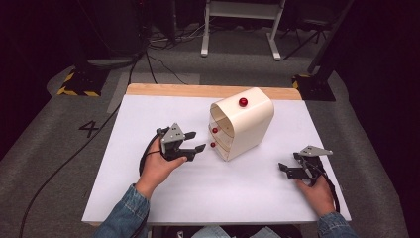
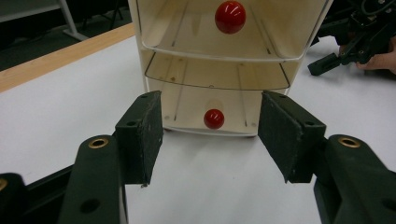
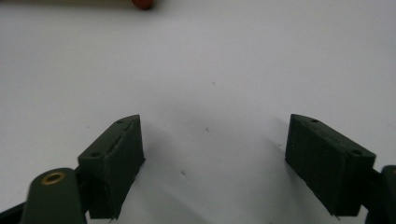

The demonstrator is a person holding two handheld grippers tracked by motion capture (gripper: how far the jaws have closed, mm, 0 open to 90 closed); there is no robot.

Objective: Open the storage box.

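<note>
Landmark for this report: the cream drawer unit, standing on the white table toward the far middle, its drawer fronts turned to the person's left.

Progress, as judged from the present state: the work in hand appears to be opening a drawer of this unit, and it has barely begun. The unit has 3 drawers, each with a red knob. In the left gripper view all visible drawer fronts sit flush in the frame; none is pulled out. The approach is under way, while the grasp and the pull remain to be done.

Left gripper: held just in front of the drawer fronts, near but not touching. Its own view looks straight at the bottom knob, which lies centred between the 2 jaws yet well ahead of the pads. The jaws stand apart, about half open, with nothing between them and nothing touched. The middle knob sits above, outside the line of the jaws.

Right gripper: resting low by the table to the right of the unit, well apart from it. Its jaws stand wide apart over bare table surface; the pads hold nothing.

Outstanding: close on the bottom knob, draw the drawer out.
</note>
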